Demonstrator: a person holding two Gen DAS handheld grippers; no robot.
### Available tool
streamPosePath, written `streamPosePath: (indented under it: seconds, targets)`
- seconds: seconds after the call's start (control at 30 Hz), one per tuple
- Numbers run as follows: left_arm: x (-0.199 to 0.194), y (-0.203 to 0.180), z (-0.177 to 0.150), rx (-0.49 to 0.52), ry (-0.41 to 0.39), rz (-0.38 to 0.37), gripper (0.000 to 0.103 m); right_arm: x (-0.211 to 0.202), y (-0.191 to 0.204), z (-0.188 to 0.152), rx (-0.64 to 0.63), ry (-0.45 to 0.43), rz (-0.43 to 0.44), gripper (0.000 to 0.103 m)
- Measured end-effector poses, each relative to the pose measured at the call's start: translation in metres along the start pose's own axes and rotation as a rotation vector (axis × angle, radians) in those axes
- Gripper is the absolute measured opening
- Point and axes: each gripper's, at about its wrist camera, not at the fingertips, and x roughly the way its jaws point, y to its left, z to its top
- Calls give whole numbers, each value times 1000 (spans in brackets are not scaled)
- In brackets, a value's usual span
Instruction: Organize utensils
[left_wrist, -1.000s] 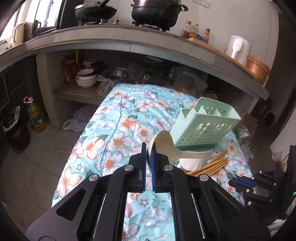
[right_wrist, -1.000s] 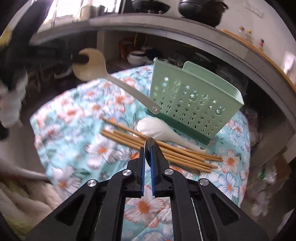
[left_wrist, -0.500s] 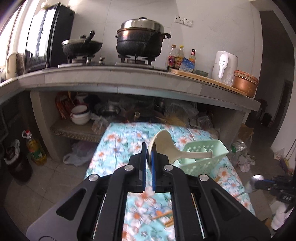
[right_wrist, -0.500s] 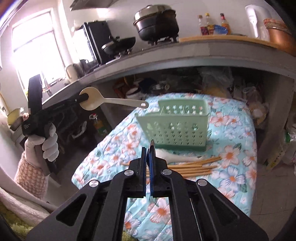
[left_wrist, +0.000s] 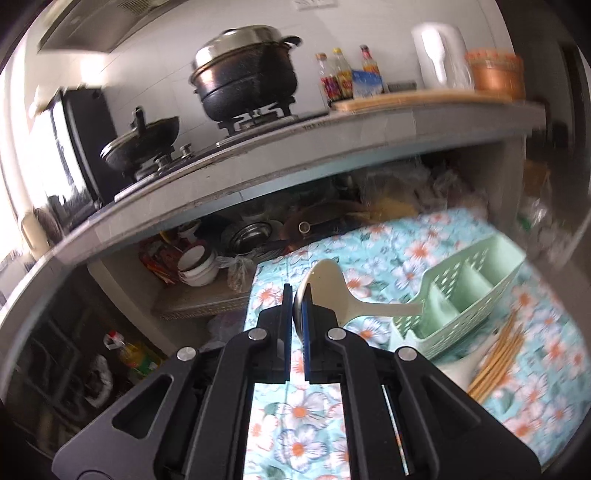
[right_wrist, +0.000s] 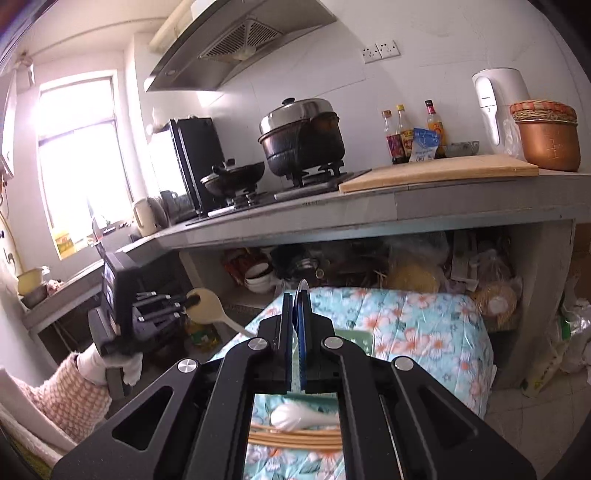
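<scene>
Gripping a cream rice paddle (left_wrist: 334, 295) by its bowl, the left gripper (left_wrist: 297, 306) holds it in the air over the floral cloth (left_wrist: 295, 410), handle reaching toward the green utensil caddy (left_wrist: 469, 291). Right gripper (right_wrist: 297, 314) is clamped on a thin metal utensil (right_wrist: 301, 288), too little showing to identify. Chopsticks (left_wrist: 498, 354) and a white spoon (right_wrist: 303, 415) lie on the cloth beside the caddy.
</scene>
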Motion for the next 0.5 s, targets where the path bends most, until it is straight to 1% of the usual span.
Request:
streamPosePath:
  seconds: [0.13,0.3,0.5]
  targets:
    - [17,-19,3,112,14,37,4,18,-18,12,61,-10,72,3]
    - [43,-37,5,187,65,34,5,45,-40,23,137,-10,141,3]
    - [65,-45,4,182,98,12,5,77,-56,22,191,26,189,3]
